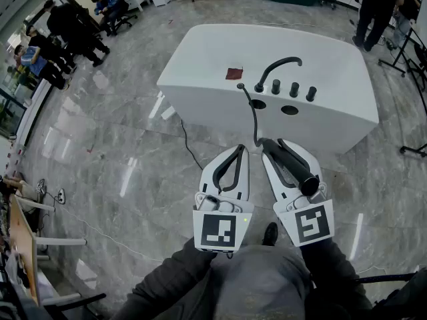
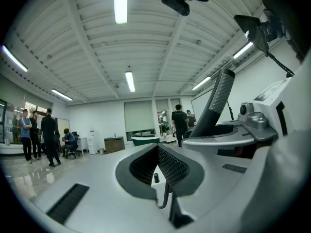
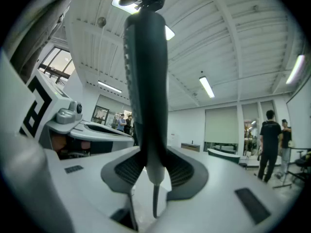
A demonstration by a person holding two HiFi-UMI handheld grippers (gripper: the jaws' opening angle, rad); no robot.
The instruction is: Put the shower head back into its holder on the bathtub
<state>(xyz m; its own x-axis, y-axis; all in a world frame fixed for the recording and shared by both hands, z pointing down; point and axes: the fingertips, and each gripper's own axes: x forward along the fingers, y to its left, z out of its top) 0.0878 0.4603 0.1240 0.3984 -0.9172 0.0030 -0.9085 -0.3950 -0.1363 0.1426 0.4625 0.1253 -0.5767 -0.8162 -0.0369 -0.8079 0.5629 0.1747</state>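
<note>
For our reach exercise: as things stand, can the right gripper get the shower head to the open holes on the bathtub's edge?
Probably yes. The right gripper is shut on the shower head, nothing stands between it and the holes, and the hose looks slack enough.

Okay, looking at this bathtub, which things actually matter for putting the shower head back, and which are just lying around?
Part of the job:
- shower head, clamped in the right gripper
- its hose
- bathtub
- hole on its rim, likely the holder

Just lying about:
- red patch on the tub
- faucet, knobs
- floor cable
- people in the background
- left gripper, shut, empty
</note>
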